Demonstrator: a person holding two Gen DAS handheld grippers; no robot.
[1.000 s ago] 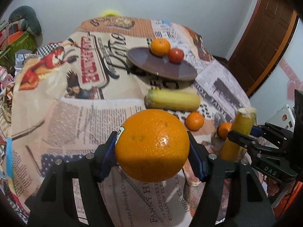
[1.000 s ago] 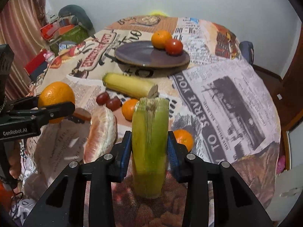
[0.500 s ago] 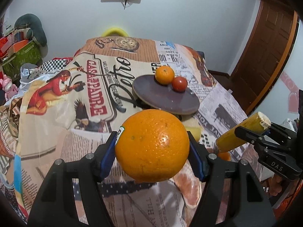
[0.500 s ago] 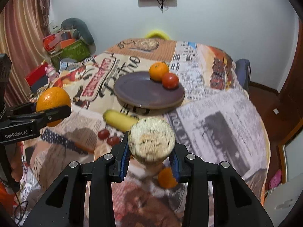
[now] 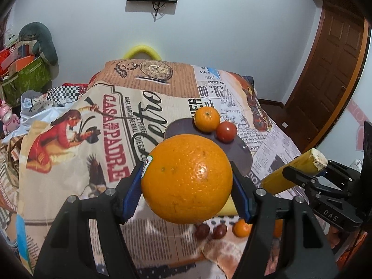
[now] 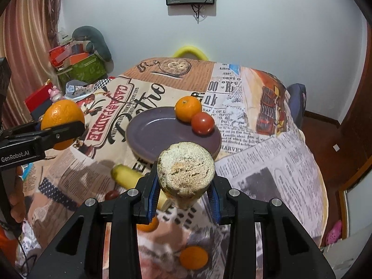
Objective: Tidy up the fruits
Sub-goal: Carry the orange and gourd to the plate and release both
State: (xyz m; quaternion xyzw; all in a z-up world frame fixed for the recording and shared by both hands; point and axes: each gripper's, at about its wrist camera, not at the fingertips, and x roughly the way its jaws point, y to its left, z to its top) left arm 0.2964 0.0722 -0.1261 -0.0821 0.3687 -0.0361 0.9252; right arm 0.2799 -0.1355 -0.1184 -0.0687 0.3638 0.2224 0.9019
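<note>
Bench point(image 6: 267, 176) under a newspaper-print cloth carries a round purple plate point(image 6: 153, 132), with a small orange mandarin point(image 6: 187, 108) and a red tomato point(image 6: 202, 123) touching at its far rim. The left gripper point(image 5: 187, 181) is clamped on a large round orange point(image 5: 186, 179), held above the cloth. The right gripper point(image 6: 184, 186) is clamped on a yellow-green corn cob point(image 6: 186, 169), cut end toward the camera. Below lie another yellow cob point(image 6: 125, 175), two loose mandarins point(image 6: 193, 257) and dark red fruits point(image 5: 210, 231).
</note>
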